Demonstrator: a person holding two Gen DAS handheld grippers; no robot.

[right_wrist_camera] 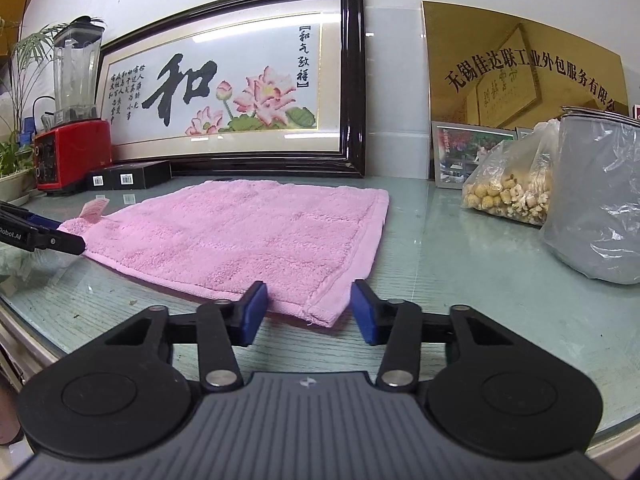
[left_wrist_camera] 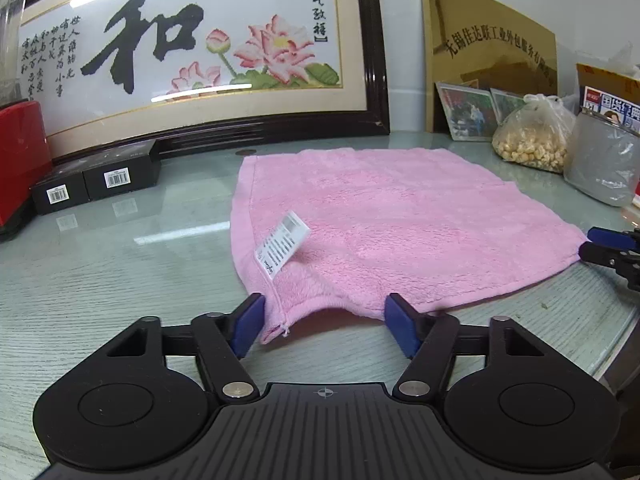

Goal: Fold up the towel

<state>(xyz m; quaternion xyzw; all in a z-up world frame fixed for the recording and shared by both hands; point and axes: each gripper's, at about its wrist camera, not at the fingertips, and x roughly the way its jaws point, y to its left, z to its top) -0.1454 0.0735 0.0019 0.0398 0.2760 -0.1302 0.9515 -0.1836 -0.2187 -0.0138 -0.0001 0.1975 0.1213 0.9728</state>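
- The pink towel (left_wrist_camera: pixel 392 220) lies spread flat on the glass tabletop (left_wrist_camera: pixel 120 260): soft, light, floppy.
- Its near corners look easiest to pinch.
- Left gripper (left_wrist_camera: pixel 325 320) is spread around the near-left corner, right gripper (right_wrist_camera: pixel 310 306) around the near-right.

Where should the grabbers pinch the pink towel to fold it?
Pinch the pink towel at its two near corners, coming in low from the near edge of the table. Those corners point toward each tool: the left gripper and the right gripper each have open jaws either side of one. The towel lies flat, so the corners are probably easiest.
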